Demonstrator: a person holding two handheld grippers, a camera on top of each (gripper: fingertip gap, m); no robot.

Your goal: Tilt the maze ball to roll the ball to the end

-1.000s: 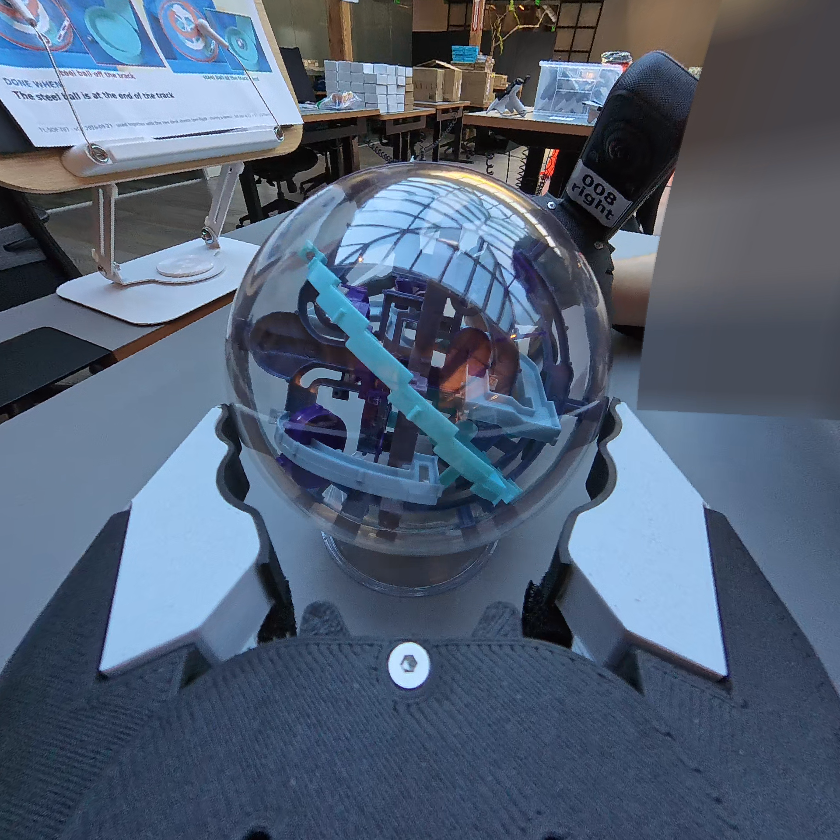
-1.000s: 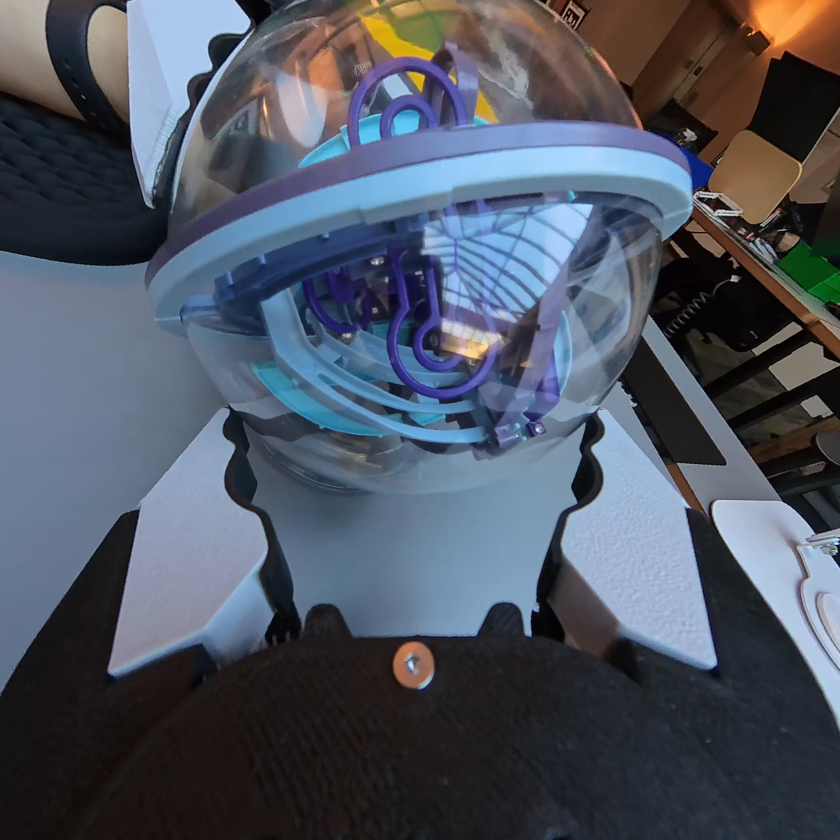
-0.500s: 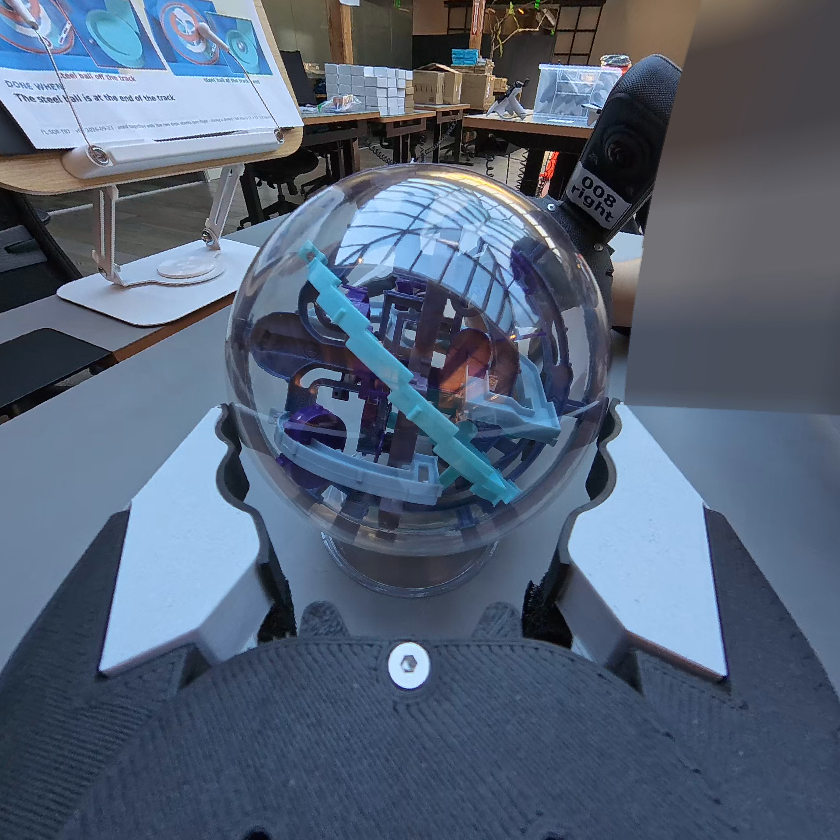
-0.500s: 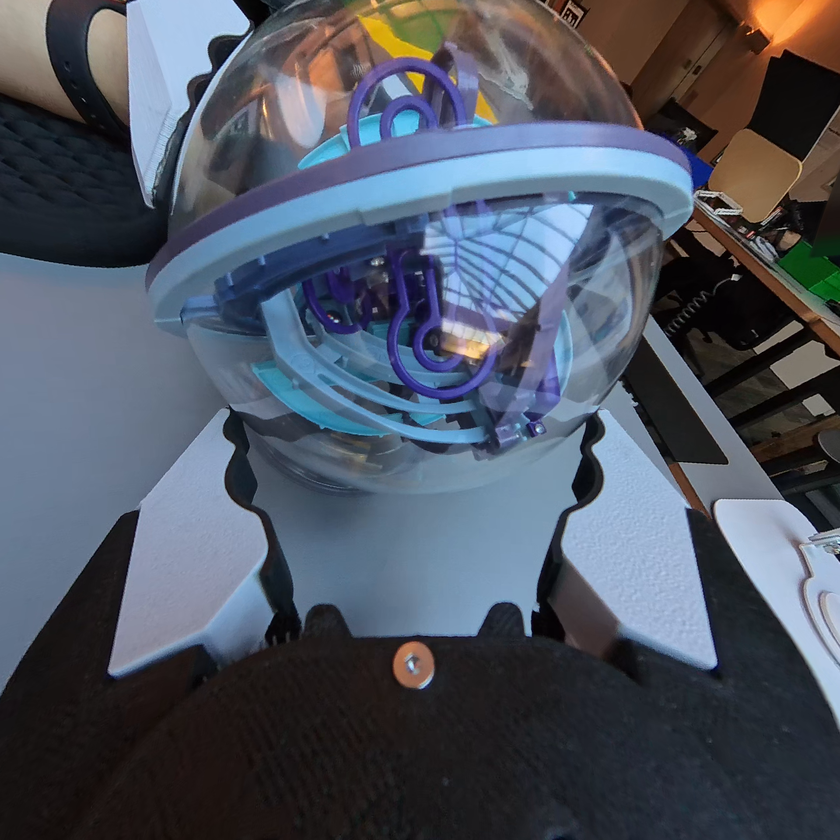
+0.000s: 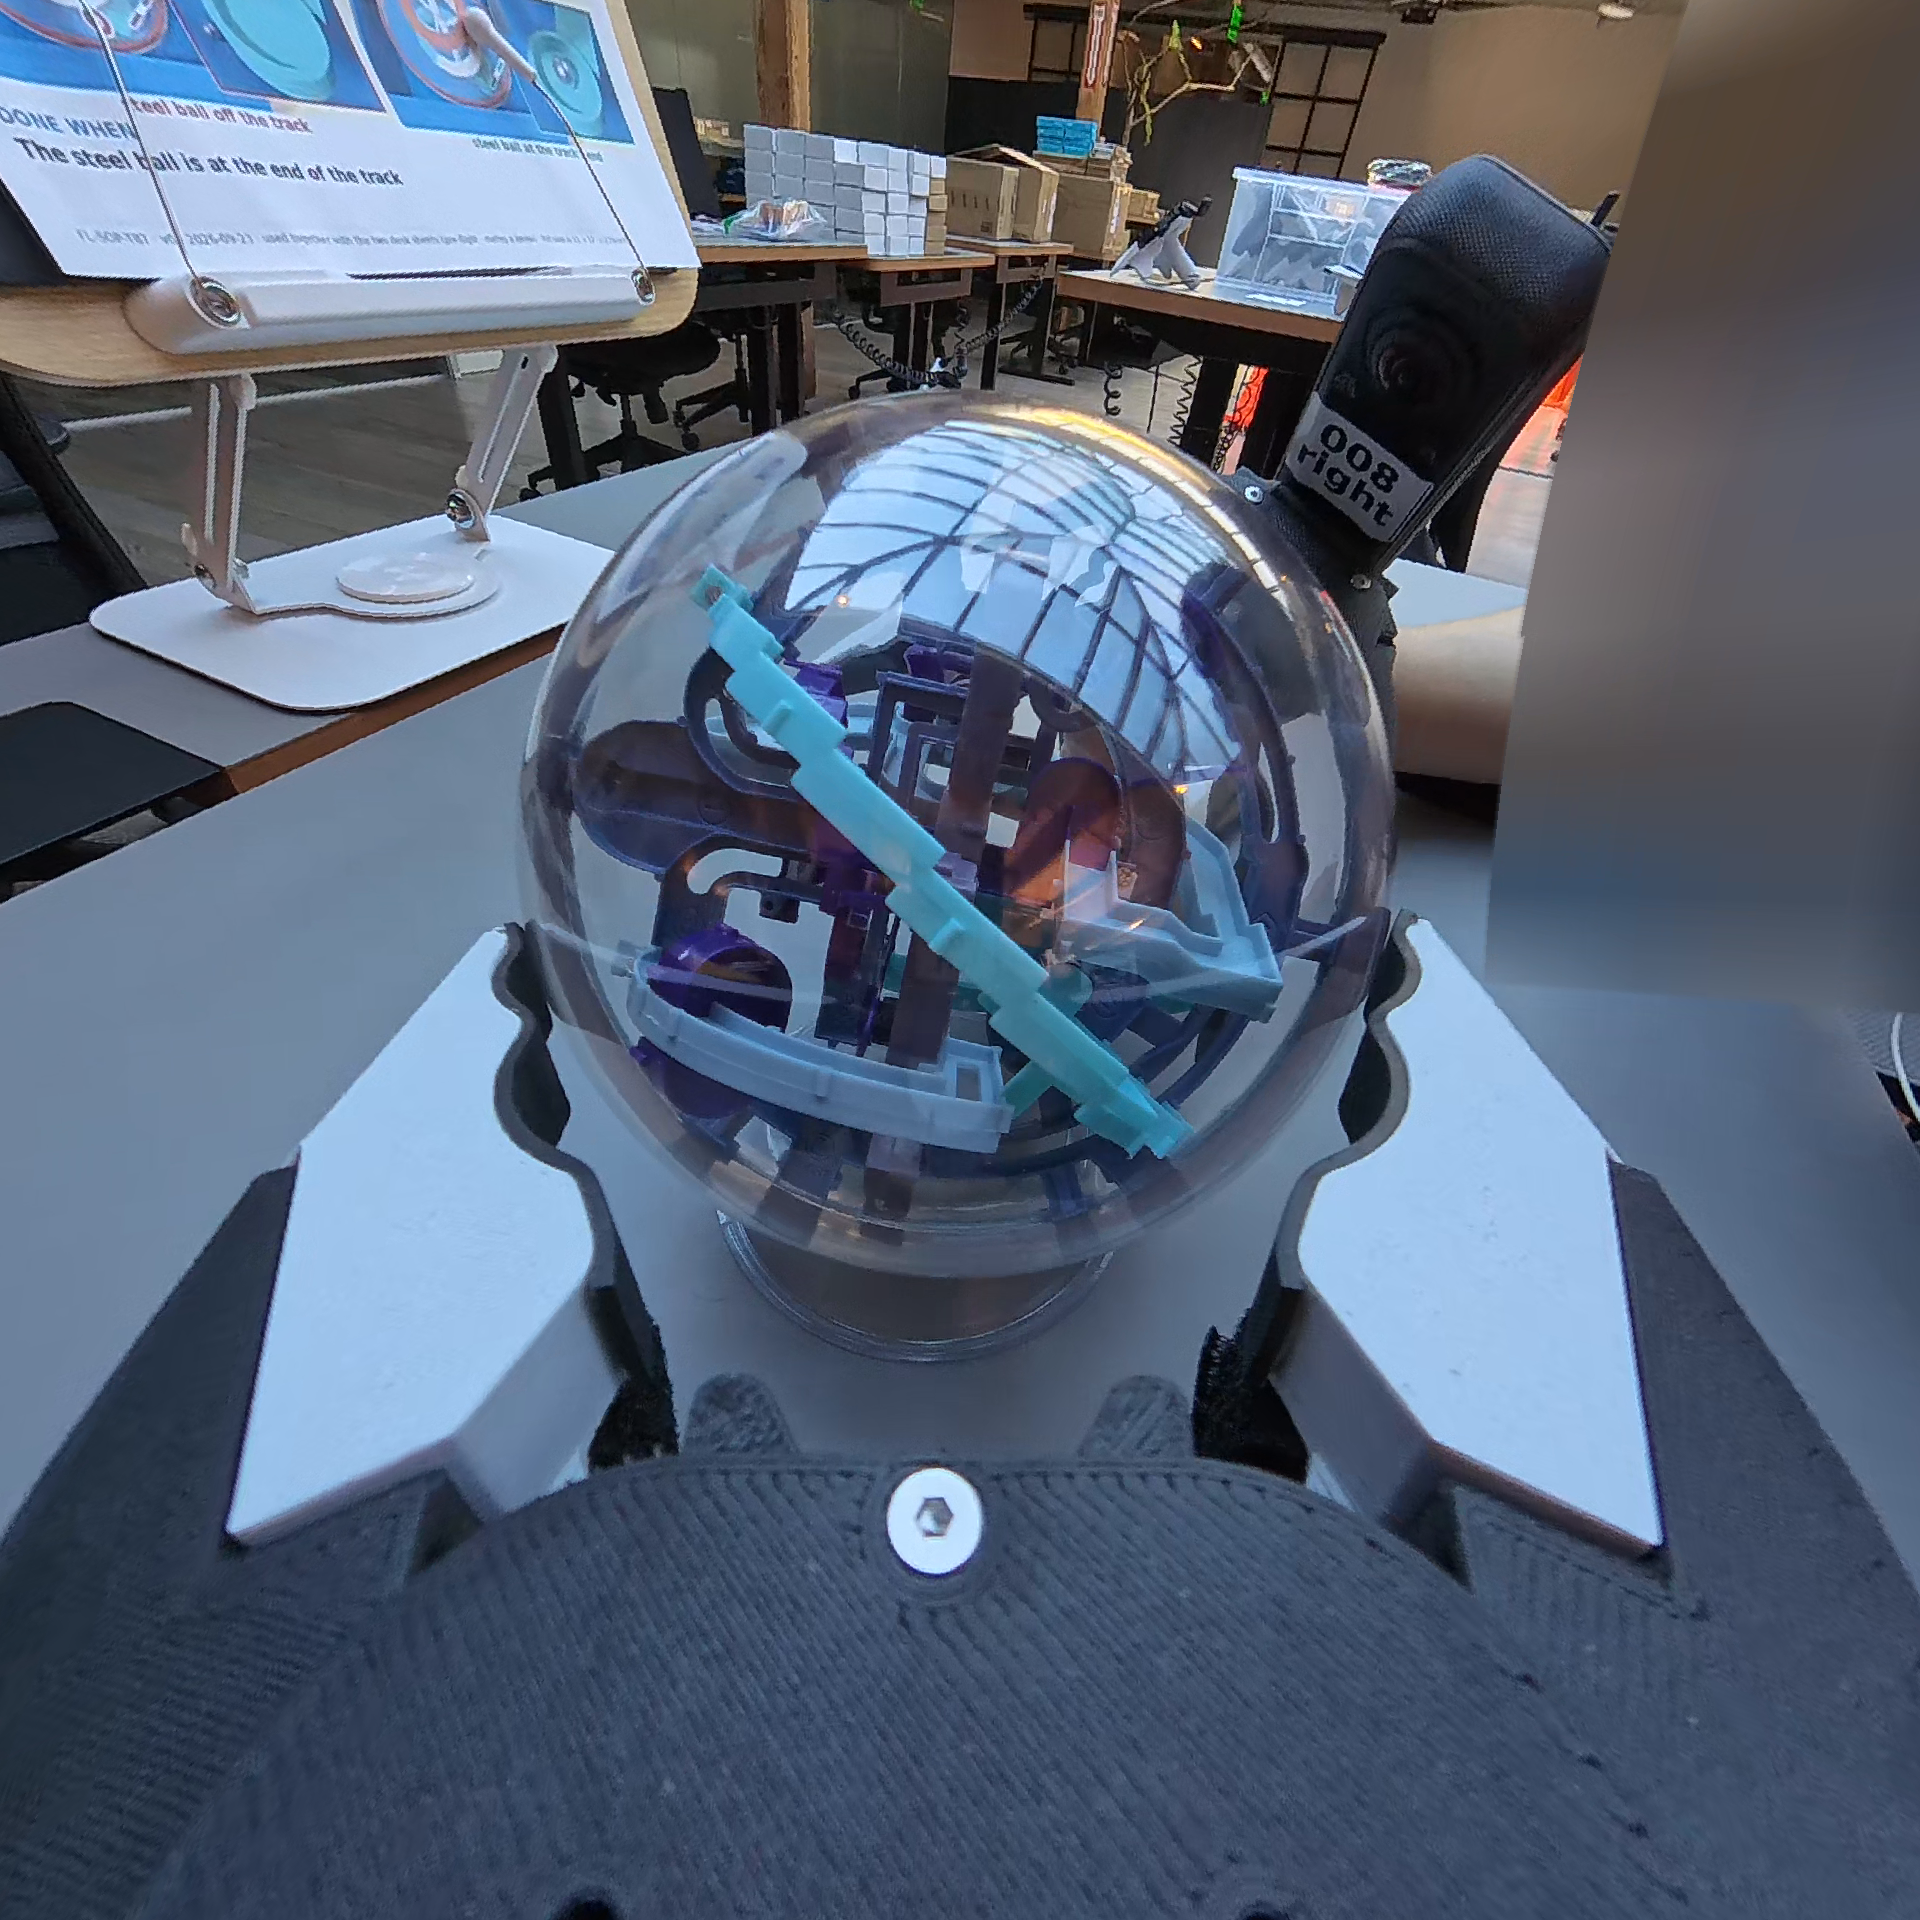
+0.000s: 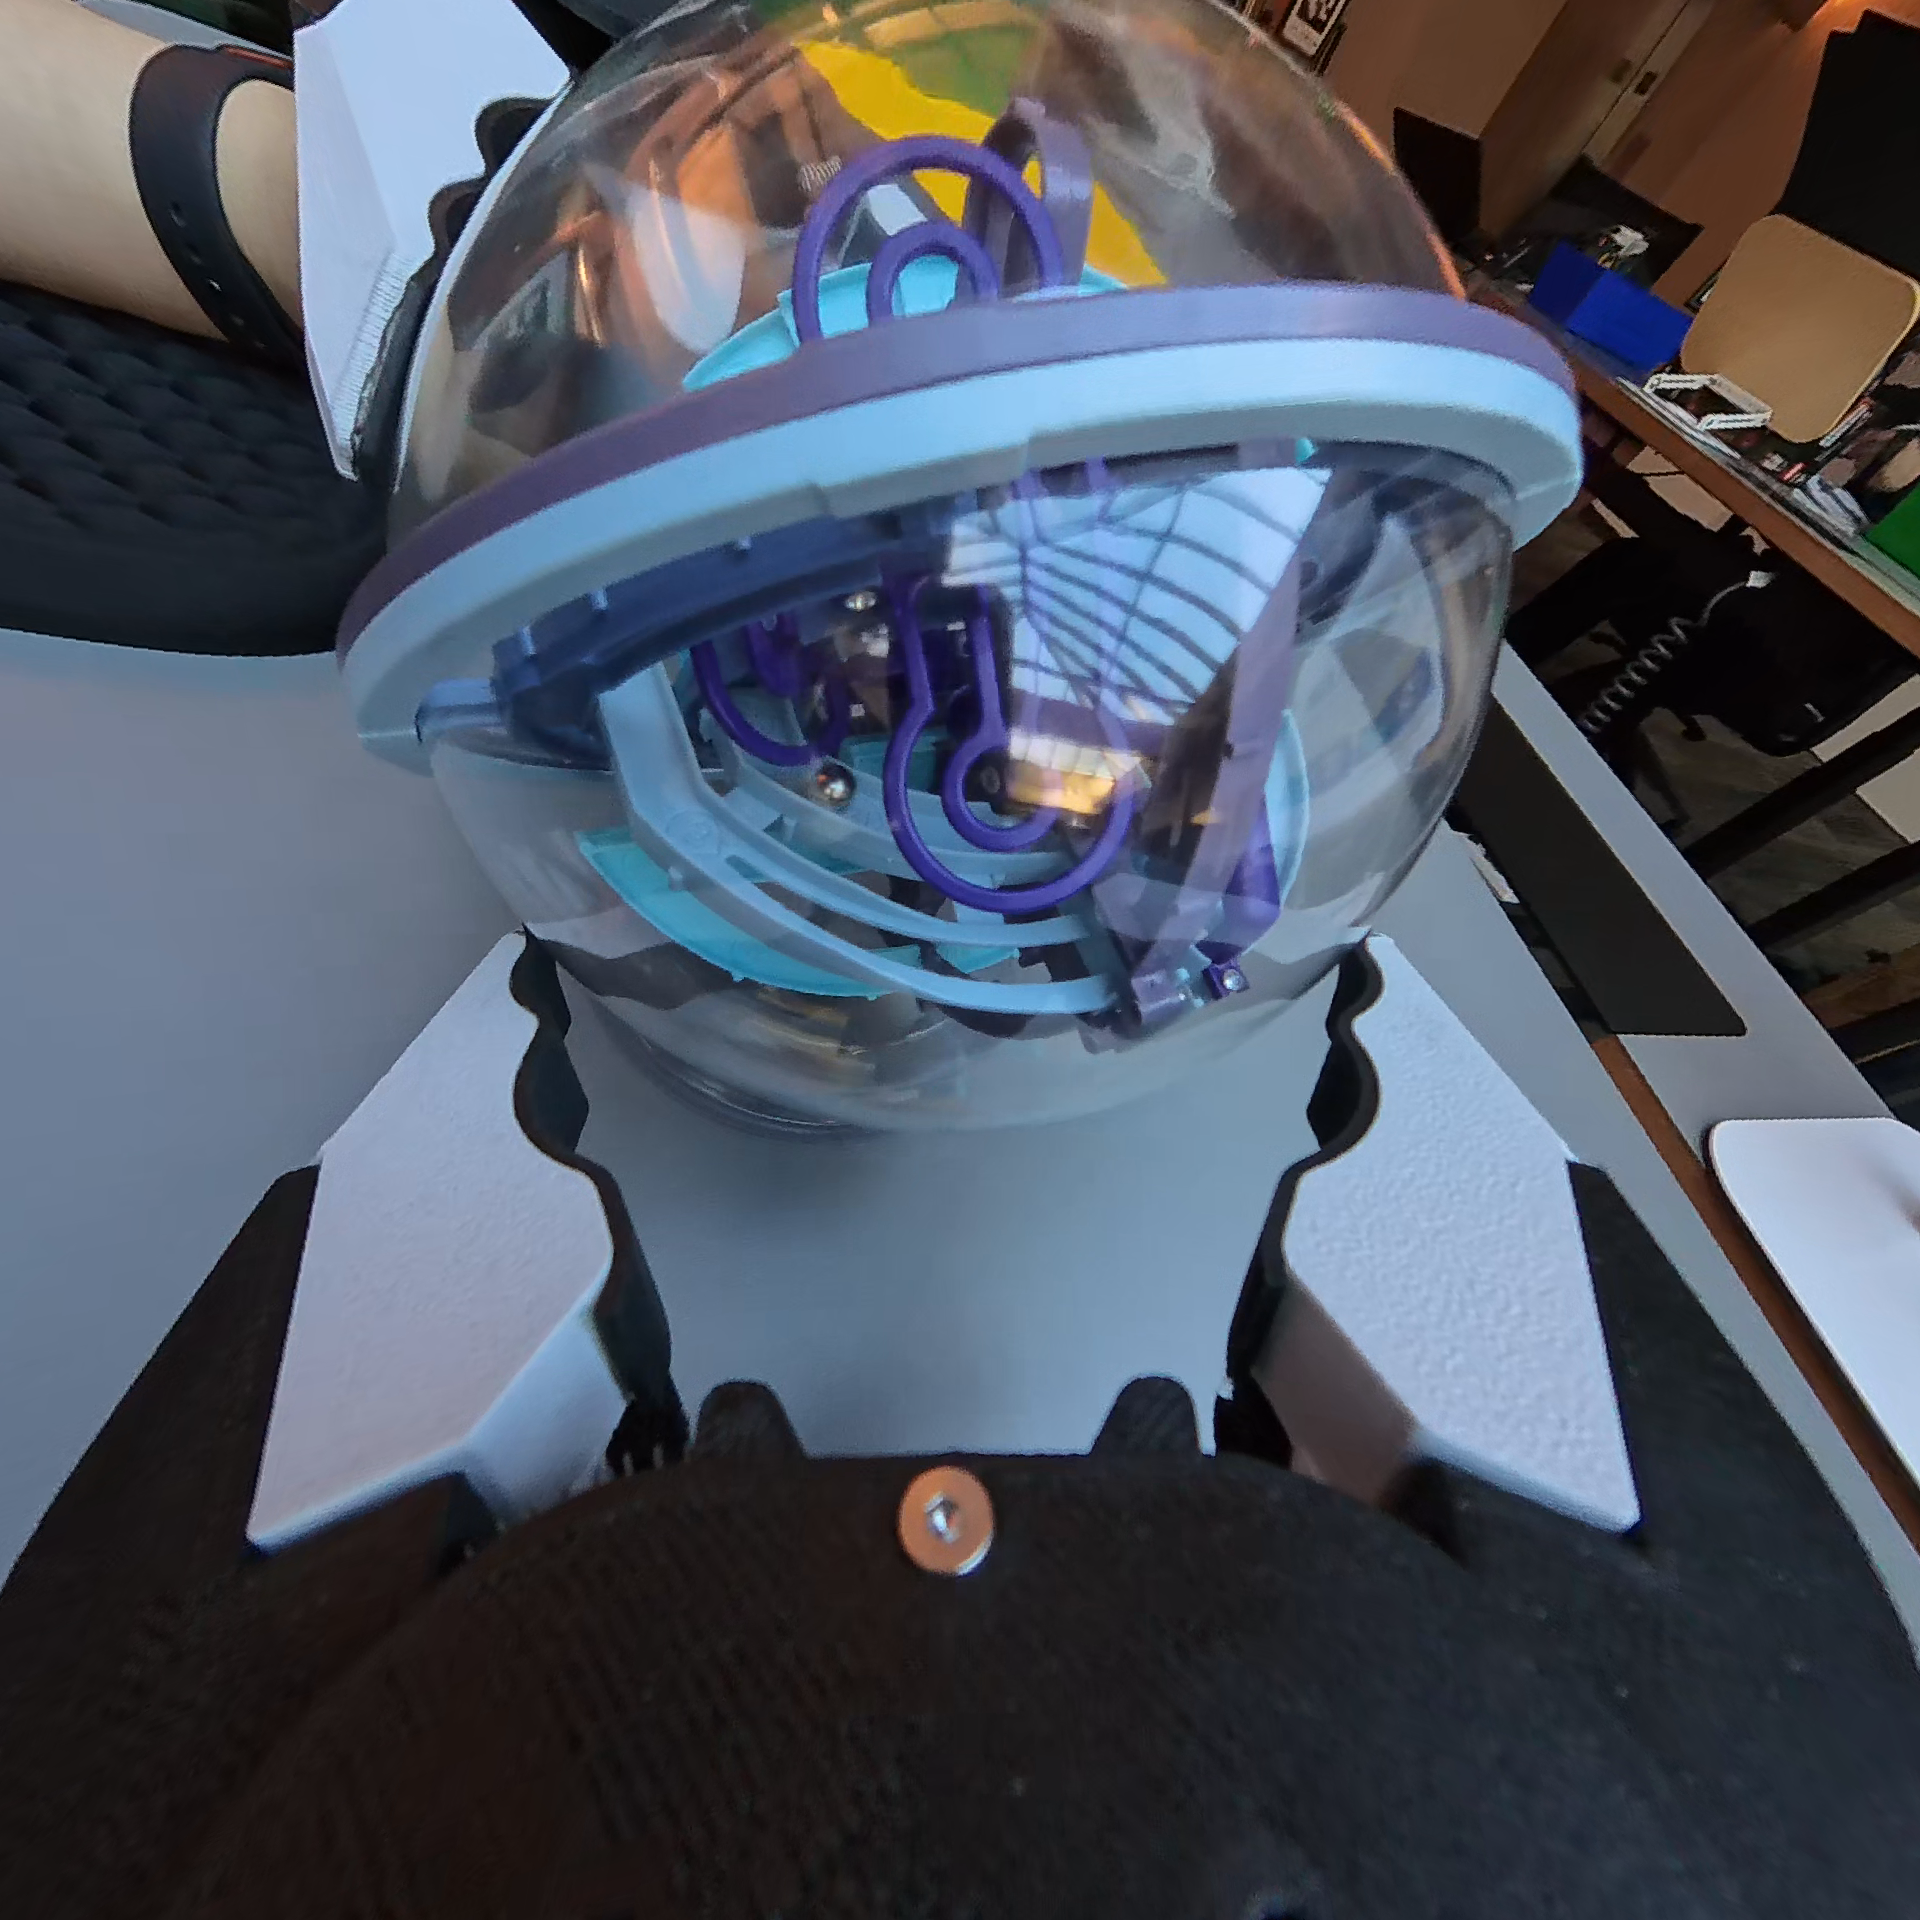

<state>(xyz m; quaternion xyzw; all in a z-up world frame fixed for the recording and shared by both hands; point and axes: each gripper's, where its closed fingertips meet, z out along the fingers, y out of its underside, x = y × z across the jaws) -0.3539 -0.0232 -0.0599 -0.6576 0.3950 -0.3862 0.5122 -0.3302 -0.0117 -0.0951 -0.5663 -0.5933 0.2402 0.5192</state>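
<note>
Maze ball clamped from two sides, sitting on its base

Maze ball (image 5: 956, 831) is centre frame in the left wrist view, resting on a clear round base (image 5: 914, 1304) on the grey tabletop (image 5: 260, 935). Left tongs (image 5: 956, 997) are spread wide around it, both pads touching the lower sides of the sphere, so clamped on it. Right tongs (image 6: 940, 997) do the same in the right wrist view, pads against the lower shell. Grey-and-purple equator ring (image 6: 1039, 416) runs tilted, lower at left of frame, higher at right. Small steel ball (image 6: 831, 781) sits on a grey track left of centre inside, just beside the purple loop (image 6: 997, 821). Teal stepped track (image 5: 935, 883) runs diagonally from upper left to lower right. A document stand (image 5: 343, 312) with a printed sheet is upper left in the left wrist view, well apart from the ball. A person's wrist with a black band (image 6: 197, 239) shows upper left in the right wrist view.
</note>
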